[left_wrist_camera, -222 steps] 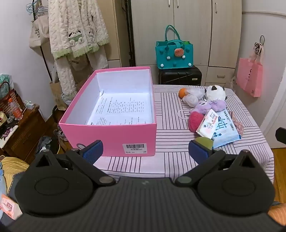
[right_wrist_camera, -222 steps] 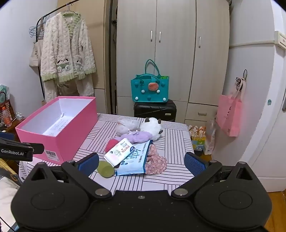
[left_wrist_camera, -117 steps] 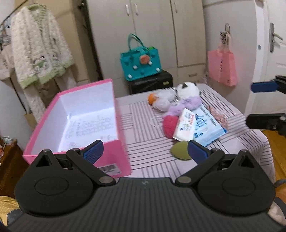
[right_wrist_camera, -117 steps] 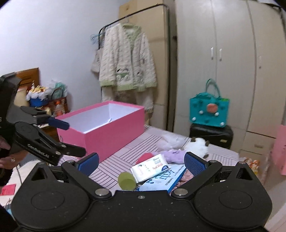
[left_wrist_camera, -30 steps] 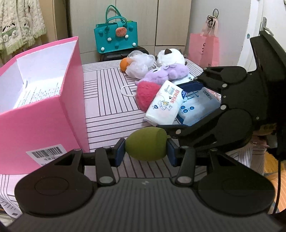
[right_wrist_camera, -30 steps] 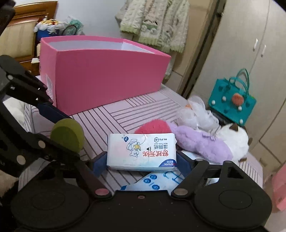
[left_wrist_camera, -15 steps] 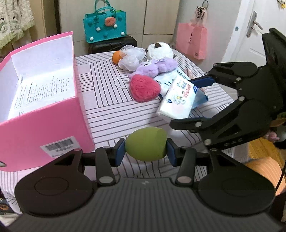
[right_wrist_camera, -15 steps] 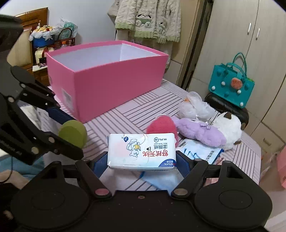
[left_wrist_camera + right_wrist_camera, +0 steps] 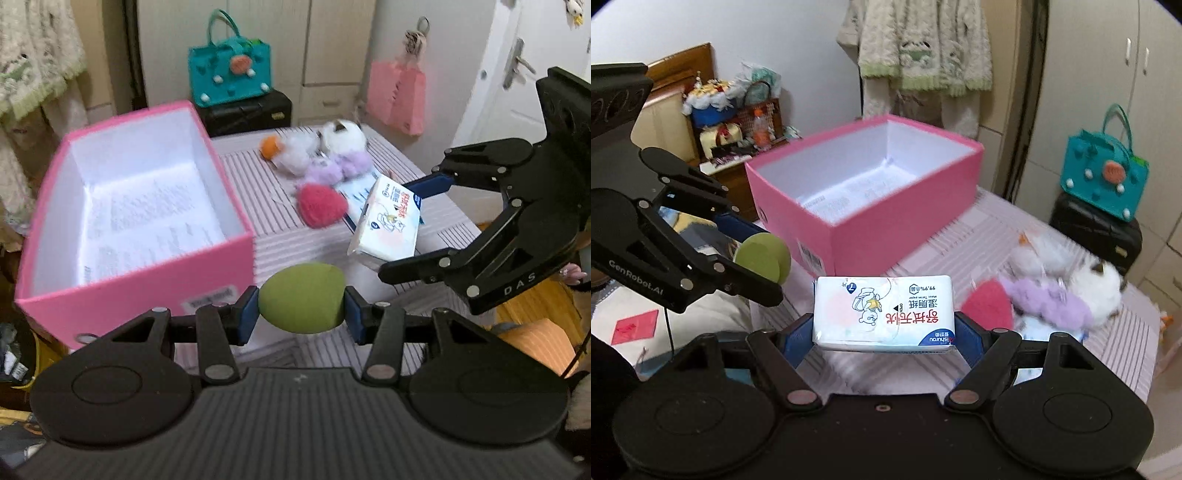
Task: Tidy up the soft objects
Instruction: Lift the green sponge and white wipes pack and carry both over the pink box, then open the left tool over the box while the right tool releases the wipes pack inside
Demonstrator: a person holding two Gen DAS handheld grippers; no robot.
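Left gripper [image 9: 302, 304] clamps a green sponge [image 9: 302, 298] just outside the pink box [image 9: 140, 273]. Right gripper [image 9: 884, 338] grips a wet-wipes pack [image 9: 884, 314], raised above the striped counter [image 9: 1119, 339], near the box.

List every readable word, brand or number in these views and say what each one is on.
"GenRobot.AI": side of the left gripper.
"DAS": arm of the right gripper.
"99.9%", "ishurou": tissue pack, printed upside down in the right wrist view; its large red Chinese characters show but I cannot vouch for them.
Barcode label on the pink box: blurred.
Printed sheet inside the box: too small.
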